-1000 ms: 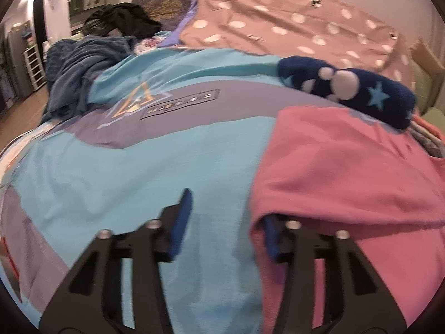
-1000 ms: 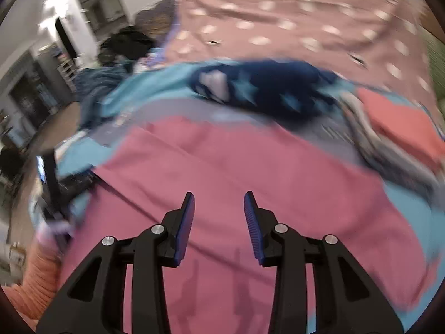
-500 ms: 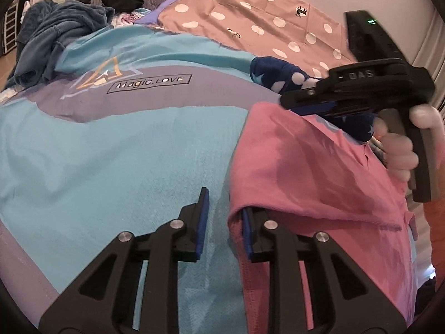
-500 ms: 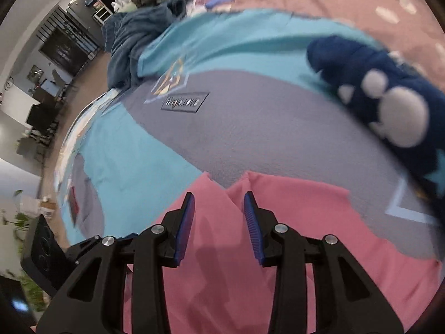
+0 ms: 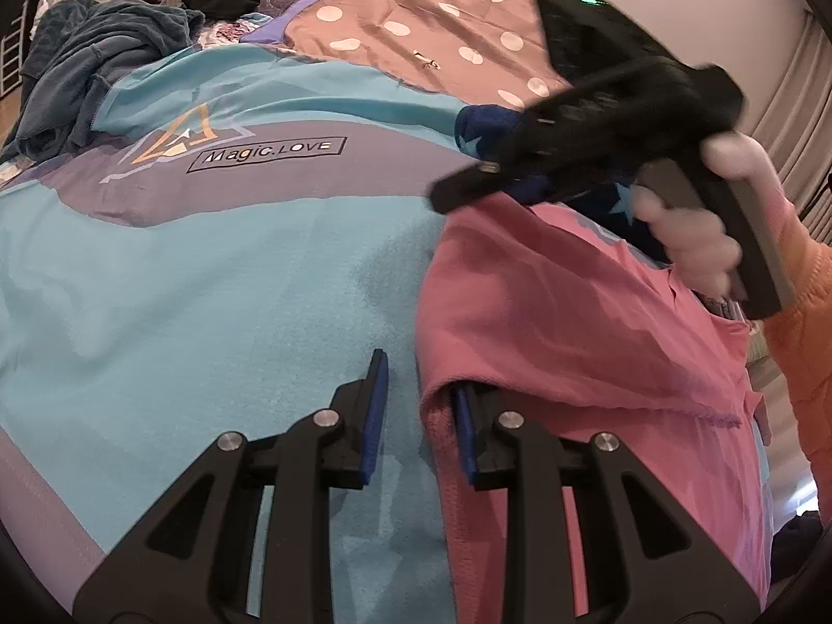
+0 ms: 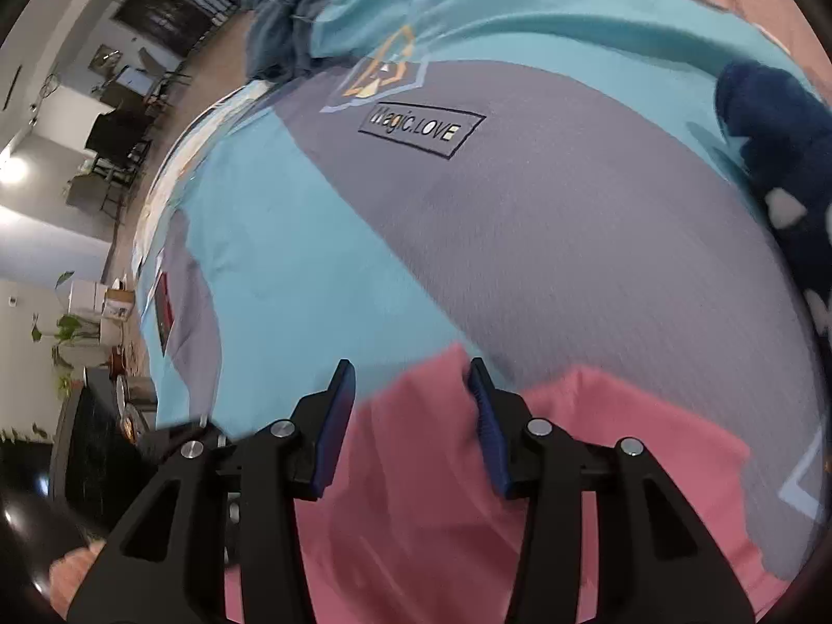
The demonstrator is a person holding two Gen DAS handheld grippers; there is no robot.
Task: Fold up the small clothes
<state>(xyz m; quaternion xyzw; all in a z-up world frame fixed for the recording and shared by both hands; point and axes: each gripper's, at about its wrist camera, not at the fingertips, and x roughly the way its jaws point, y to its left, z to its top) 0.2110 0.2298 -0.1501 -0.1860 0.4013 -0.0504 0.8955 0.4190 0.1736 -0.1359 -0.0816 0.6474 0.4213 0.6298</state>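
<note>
- Folding of the pink garment [image 5: 567,312] looks only begun: we see it lying spread on the blue and grey bedcover [image 5: 208,281], one edge turned over
- We see our left gripper [image 5: 418,405] narrowly apart, the edge between its jaws; a firm pinch we cannot tell
- Our right gripper [image 6: 411,416], jaws just opening, straddles a far corner
- Its near part is cut off, the right view blurred

"Magic.LOVE" in white letters inside thin black rectangle [image 5: 266,154], on grey band of teal-and-grey bedspread [image 5: 156,281], upper left of left wrist view. Same label [image 6: 421,130] upper centre of right wrist view, tilted, first letter blurred. Orange-and-white triangle emblem [image 5: 177,134] just left of it, no letters. No other readable text.
</note>
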